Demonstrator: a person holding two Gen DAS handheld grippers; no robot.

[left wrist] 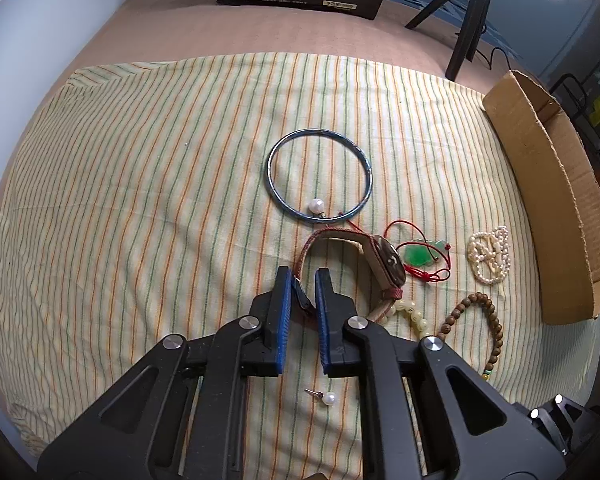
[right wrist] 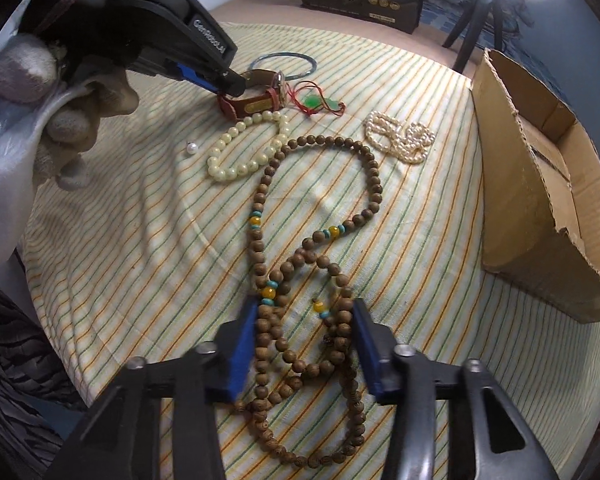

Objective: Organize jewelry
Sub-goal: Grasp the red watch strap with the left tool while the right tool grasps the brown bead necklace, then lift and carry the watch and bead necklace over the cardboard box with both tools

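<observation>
Watch [left wrist: 380, 264] sits mid-frame on striped cloth [left wrist: 140, 200], strap pinched by left gripper [left wrist: 303, 276]. Lower centre of the right view: wooden bead necklace [right wrist: 300, 264] bunched between right gripper [right wrist: 306, 320] pads, which press its sides. Blue bangle [left wrist: 320, 176] above watch, cardboard box [right wrist: 540, 208] at right edge.

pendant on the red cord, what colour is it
Green; the pendant shows best in the left wrist view, lying beside the watch.
</observation>
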